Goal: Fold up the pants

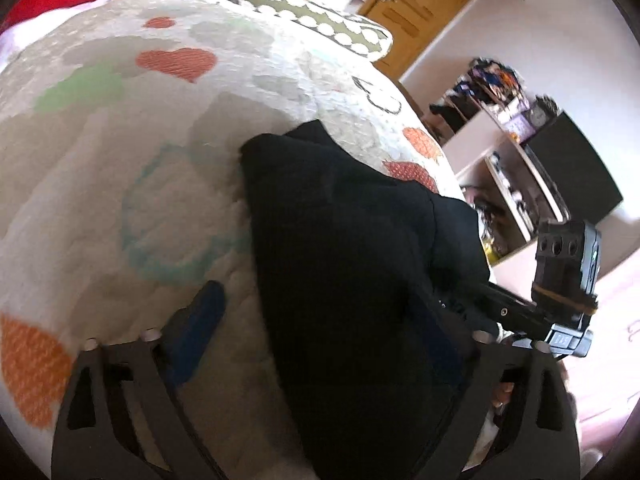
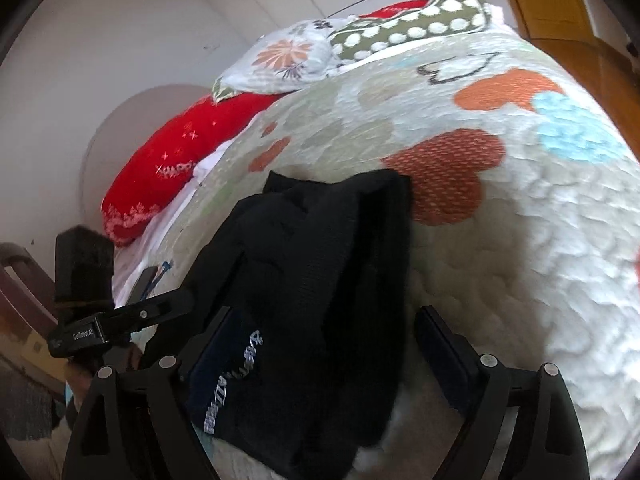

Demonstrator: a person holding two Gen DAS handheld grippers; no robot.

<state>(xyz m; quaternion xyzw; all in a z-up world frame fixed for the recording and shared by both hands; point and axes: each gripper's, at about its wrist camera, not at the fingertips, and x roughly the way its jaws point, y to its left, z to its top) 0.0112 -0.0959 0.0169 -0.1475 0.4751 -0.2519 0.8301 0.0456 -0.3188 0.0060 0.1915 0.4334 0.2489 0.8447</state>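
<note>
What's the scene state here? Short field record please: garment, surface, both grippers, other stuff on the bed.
garment: black pants, bunched in a partly folded heap, white lettering near the close end
surface: quilted bedspread with heart print
left gripper: open, fingers straddling the pants' near end
right gripper: open, pants lying between its fingers
pillows: red pillow, floral pillow and green dotted pillow at the head of the bed
background: wooden door, cluttered shelf unit

Open quilt (image 1: 120, 184) left of black pants (image 1: 344, 264); passable. More bare quilt right of pants in right wrist view. Pillows (image 2: 320, 52) and red cushion (image 2: 172, 168) block far end. Shelf unit (image 1: 508, 168) stands beyond bed edge.
</note>
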